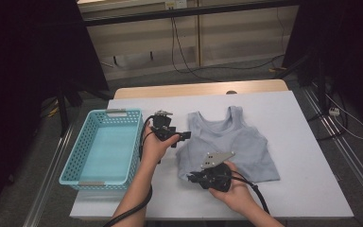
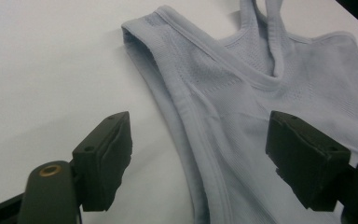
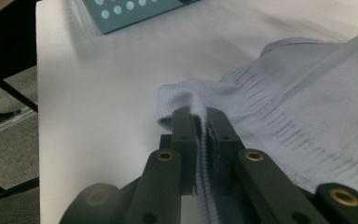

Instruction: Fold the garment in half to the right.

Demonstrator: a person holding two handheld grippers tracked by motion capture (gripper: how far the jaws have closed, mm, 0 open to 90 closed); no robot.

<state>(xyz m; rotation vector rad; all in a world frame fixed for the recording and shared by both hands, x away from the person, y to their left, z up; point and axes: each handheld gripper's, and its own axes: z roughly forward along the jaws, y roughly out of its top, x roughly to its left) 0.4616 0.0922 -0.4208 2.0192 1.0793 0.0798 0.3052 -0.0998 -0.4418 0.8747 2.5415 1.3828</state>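
On the white table top (image 1: 307, 142), a pale blue-grey tank top (image 1: 238, 142) is laid flat, its straps pointing away from the person. The fabric is seen as a fine ribbed knit, with a mesh-like panel across the chest and a stitched band along the armhole (image 2: 182, 107). To its left a turquoise plastic basket (image 1: 101, 146) with perforated walls is set at the table's edge.

The left gripper (image 2: 198, 158) is held just above the garment's armhole edge; its black jaws are spread wide, with cloth lying under the gap but not pressed by either pad. The right gripper (image 3: 200, 119) is clamped on the lower corner of the garment (image 3: 182, 95), a ridge of ribbed hem being pinched between the closed jaws.

In the high view the right gripper's jaws are largely covered by its grey plate (image 1: 216, 158) and the hand, and the basket's near wall is cut off in the right gripper view.
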